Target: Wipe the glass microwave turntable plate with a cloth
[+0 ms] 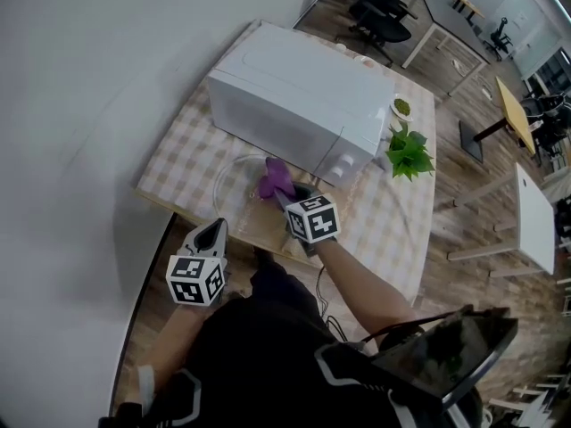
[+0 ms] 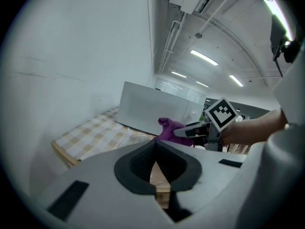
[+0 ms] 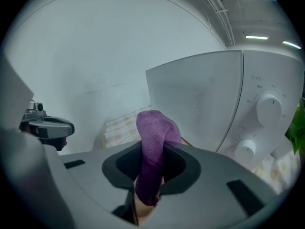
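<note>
Our left gripper (image 1: 212, 231) sits jaws-together, empty; right gripper (image 1: 285, 201) pinches the purple cloth (image 1: 275, 178), so the unsteadied glass turntable plate (image 1: 228, 182) might skid.

The left tongs (image 1: 217, 226) and right tongs (image 1: 284, 199) are grey, each with a white, black-marked cube (image 1: 312, 218); clothes (image 1: 268, 346) are black.

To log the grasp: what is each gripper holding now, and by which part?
The right gripper pinches the purple cloth partway along its length, a bunch sticking out beyond the jaws. The left gripper is shut on nothing.
</note>
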